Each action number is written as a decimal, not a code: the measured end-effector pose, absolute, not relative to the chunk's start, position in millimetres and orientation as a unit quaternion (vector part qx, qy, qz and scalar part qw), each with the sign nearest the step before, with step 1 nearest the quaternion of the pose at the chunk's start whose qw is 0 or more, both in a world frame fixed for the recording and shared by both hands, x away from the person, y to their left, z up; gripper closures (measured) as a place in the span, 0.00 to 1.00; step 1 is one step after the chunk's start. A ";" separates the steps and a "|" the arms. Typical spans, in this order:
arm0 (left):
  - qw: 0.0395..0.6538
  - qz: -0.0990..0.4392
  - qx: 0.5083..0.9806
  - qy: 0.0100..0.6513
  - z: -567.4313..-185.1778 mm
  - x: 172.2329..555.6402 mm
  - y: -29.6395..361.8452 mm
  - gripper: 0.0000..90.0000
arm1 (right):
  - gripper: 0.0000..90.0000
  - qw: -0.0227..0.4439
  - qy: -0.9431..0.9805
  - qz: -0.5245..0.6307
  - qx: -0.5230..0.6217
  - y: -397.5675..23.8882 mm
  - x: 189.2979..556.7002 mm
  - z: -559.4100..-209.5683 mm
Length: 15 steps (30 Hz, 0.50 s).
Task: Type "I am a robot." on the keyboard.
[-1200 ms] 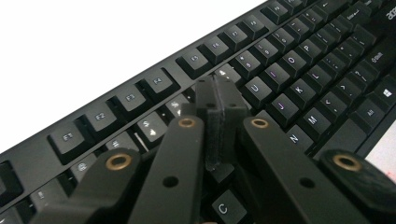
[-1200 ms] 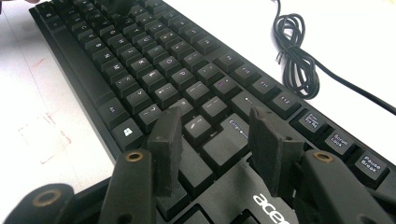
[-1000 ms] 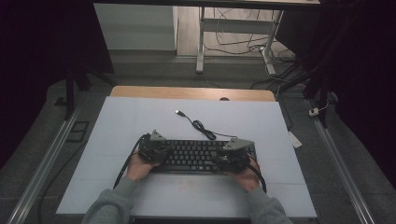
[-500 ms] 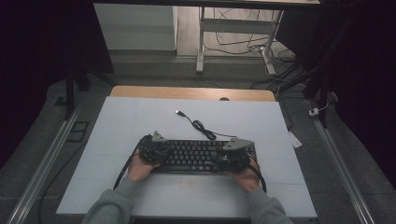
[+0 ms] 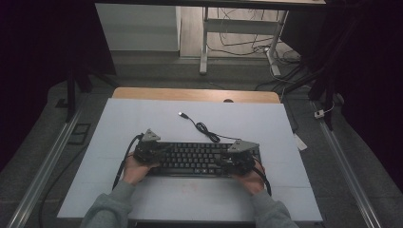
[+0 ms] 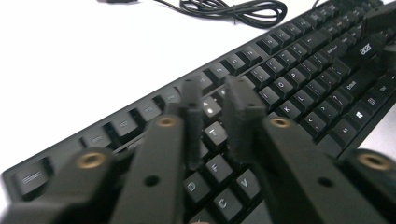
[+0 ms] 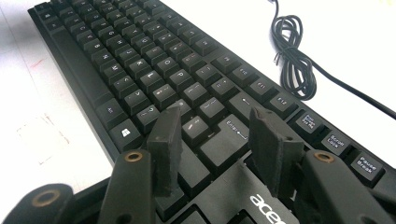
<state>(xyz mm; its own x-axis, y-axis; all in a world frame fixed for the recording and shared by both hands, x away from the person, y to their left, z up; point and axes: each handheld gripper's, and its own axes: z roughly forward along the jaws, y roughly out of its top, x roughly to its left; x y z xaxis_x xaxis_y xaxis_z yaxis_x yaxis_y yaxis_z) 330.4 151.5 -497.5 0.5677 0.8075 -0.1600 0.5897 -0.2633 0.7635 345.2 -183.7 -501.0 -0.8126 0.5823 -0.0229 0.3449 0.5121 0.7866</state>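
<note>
A black keyboard (image 5: 195, 159) lies flat on the white table, its cable (image 5: 206, 130) coiled behind it and ending in a USB plug (image 5: 182, 114). My left gripper (image 5: 147, 152) hovers over the keyboard's left end. In the left gripper view its jaws have just been opening, and the left gripper (image 6: 215, 86) stands narrowly open above the letter keys (image 6: 219, 168) with nothing between the pads. My right gripper (image 5: 240, 159) is at the keyboard's right end. In the right gripper view the right gripper (image 7: 215, 114) is open wide over the Enter key (image 7: 229, 140), holding nothing.
The white tabletop (image 5: 142, 118) has free room behind and on both sides of the keyboard. A wooden strip (image 5: 190, 94) runs along its far edge. A small white tag (image 5: 300, 141) lies off the right edge. Metal rails (image 5: 47, 166) flank the table.
My left gripper has shifted a little to the left over the keyboard's end. The right hand and the keyboard have stayed where they were.
</note>
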 end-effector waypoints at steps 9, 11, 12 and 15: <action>0.395 0.143 0.789 0.448 -490.7 315.3 163.4 0.48 | 0.60 0.145 0.855 0.415 0.274 -187.1 346.3 -499.2; 0.400 0.142 0.785 0.451 -489.4 312.0 167.3 0.46 | 0.60 0.145 0.855 0.415 0.275 -187.5 346.8 -499.5; 0.400 0.141 0.785 0.452 -488.8 310.4 169.3 0.45 | 0.60 0.145 0.855 0.415 0.276 -187.7 346.9 -499.5; 0.400 0.142 0.784 0.453 -489.3 304.3 174.1 0.44 | 0.59 0.145 0.855 0.414 0.278 -188.8 347.3 -499.4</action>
<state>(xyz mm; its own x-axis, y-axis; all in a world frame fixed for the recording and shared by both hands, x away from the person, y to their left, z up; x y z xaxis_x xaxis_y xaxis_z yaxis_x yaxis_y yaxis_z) 304.3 174.1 -489.3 0.5486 0.8243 -0.1398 0.5963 -0.2686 0.7565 347.3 -188.8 -499.4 -0.8034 0.5952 -0.0173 0.3558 0.5032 0.7875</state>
